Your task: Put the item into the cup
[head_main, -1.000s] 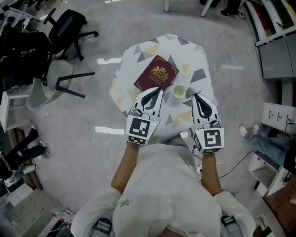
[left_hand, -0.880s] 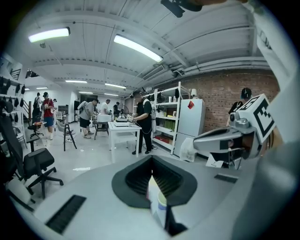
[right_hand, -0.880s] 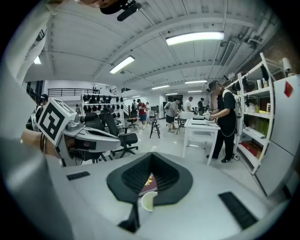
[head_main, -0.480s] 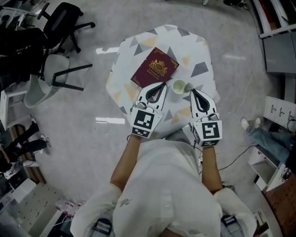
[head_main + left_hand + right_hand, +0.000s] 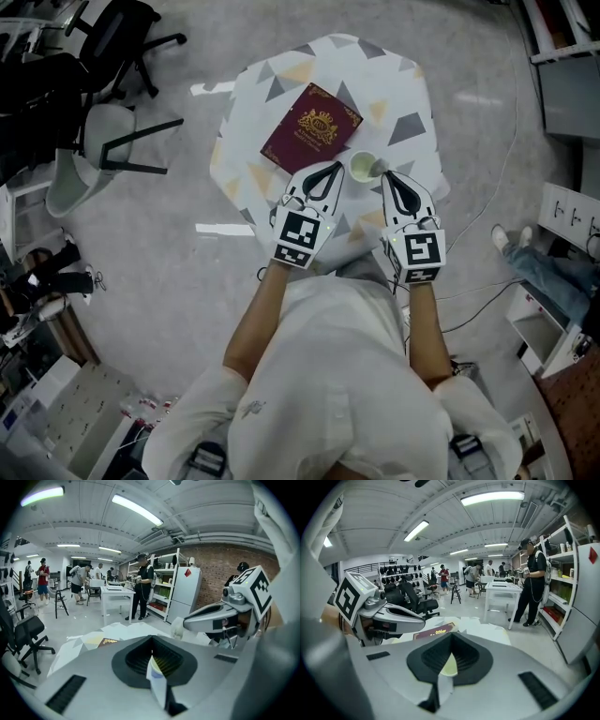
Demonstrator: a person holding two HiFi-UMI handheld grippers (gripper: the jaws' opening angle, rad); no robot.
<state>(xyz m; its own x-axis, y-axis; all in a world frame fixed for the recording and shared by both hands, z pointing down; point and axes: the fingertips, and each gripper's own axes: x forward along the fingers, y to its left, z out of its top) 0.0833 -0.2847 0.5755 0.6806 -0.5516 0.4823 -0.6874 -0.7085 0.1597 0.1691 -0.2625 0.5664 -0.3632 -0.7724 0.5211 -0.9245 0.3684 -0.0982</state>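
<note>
A maroon booklet [image 5: 312,131] is lying untouched at the left of the table [image 5: 403,89]. The left gripper [image 5: 333,169] is being held just left of the cup [image 5: 362,167], tips pressed together with nothing between them. The cup is standing upright. A small pale item [image 5: 379,170] appears to be resting against its right side, though it is too small to be made out surely. The right gripper [image 5: 387,177] is being held just beside it, likewise closed and empty. To do this step well, the right jaws should be opened first and then lowered astride the item. The cup should be steadied from the left, since it is likely to tip easily.
</note>
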